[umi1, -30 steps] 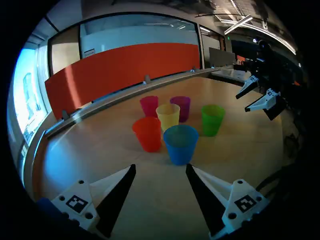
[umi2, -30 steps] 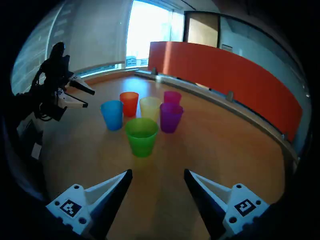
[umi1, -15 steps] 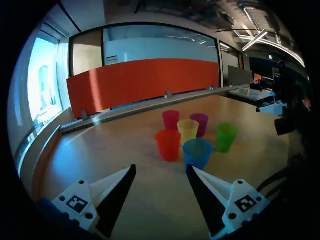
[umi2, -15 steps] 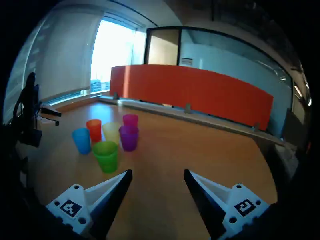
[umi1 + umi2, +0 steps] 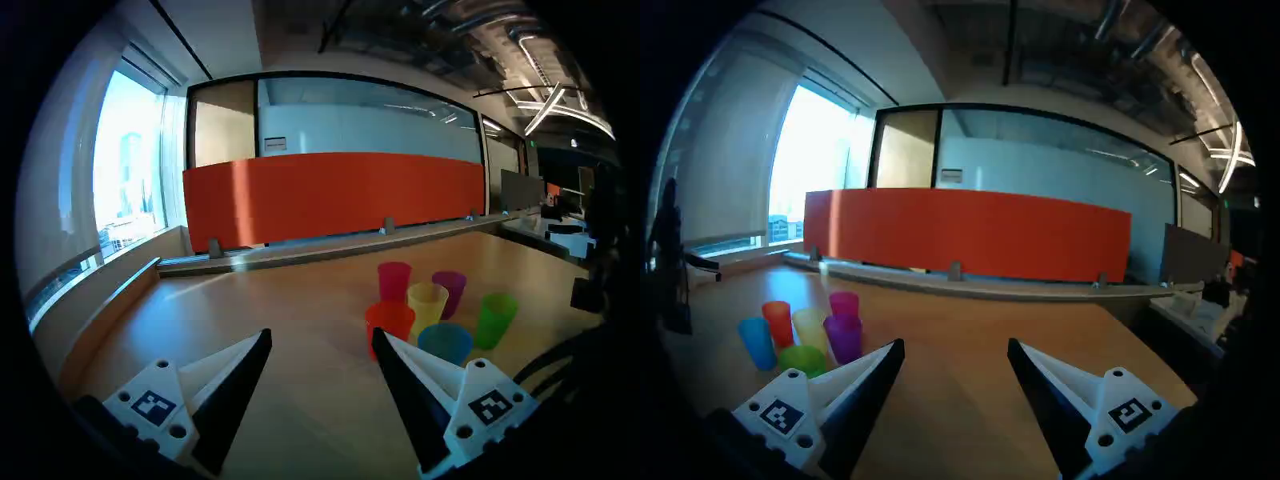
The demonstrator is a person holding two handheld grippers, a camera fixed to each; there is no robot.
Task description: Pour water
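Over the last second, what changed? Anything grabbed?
The left gripper and right gripper both tilted up and swung away from the cups. In the left gripper view the cups slid from centre to lower right, in the right gripper view to lower left. Nothing taken or let go. Unchanged: both jaws open and empty, six cups clustered on the table.

Desk (image 5: 264,308): pale wood top, bare apart from one close cluster of six upright plastic cups. In the left gripper view: pink cup (image 5: 394,280) and purple cup (image 5: 450,290) farthest; red cup (image 5: 390,320) and yellow cup (image 5: 427,304) mid-group; blue cup (image 5: 445,342) nearest; green cup (image 5: 495,318) just beside, at right.
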